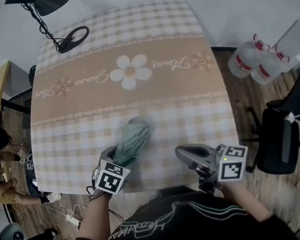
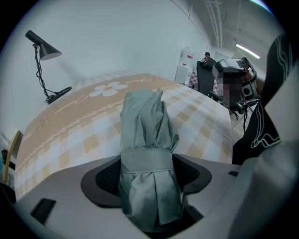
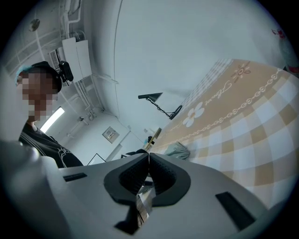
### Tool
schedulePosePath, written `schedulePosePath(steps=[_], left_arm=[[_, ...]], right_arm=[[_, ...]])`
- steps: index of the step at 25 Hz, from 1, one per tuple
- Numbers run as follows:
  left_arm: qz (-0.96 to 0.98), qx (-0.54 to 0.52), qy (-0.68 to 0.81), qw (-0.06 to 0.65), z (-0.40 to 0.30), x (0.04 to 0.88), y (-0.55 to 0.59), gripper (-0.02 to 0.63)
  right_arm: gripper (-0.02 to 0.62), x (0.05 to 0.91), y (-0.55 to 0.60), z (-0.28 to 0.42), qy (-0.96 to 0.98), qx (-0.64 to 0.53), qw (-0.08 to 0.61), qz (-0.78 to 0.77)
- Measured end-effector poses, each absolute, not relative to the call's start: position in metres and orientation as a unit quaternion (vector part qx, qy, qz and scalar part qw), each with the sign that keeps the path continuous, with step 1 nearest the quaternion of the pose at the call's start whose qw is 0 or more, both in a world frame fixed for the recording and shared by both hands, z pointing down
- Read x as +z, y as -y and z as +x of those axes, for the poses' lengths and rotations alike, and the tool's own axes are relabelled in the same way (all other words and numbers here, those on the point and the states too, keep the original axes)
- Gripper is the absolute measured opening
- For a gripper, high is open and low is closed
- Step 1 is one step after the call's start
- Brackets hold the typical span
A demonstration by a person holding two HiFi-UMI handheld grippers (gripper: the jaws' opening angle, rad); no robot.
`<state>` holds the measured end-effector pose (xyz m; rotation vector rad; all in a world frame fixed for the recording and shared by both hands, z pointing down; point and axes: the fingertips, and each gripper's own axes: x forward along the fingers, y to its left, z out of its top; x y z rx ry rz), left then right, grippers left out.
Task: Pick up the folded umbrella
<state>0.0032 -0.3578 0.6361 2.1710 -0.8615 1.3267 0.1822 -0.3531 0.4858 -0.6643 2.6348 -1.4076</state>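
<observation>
Left gripper (image 2: 148, 169) clamped on the folded umbrella (image 2: 145, 122) at its strap, the bundle jutting ahead of the jaws over the checked tablecloth (image 2: 79, 135); I judge it light, soft, slippery, best held here; right gripper (image 3: 148, 173) pressed together, empty.

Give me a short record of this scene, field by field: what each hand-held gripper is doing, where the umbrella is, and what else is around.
left hand-held gripper: jaws closed on the umbrella, gripping at its strap band
umbrella: grey-green, folded, pointing away from the person over the near part of the table; whether it is lifted cannot be told
right hand-held gripper: jaws together, nothing between them, at the near right edge
table: checked cloth with a flower print
lamp: black, at the far left corner
water bottles: on the floor, right of the table
</observation>
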Motion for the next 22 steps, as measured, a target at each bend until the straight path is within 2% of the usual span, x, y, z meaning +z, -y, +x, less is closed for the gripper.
schedulePosePath(steps=[22], left_arm=[[0.781,0.461,0.337,0.253,0.001,0.633,0.362,0.262]], right_arm=[[0.012,0.509,0.381,0.171,-0.863,-0.471,0.006,-0.183]])
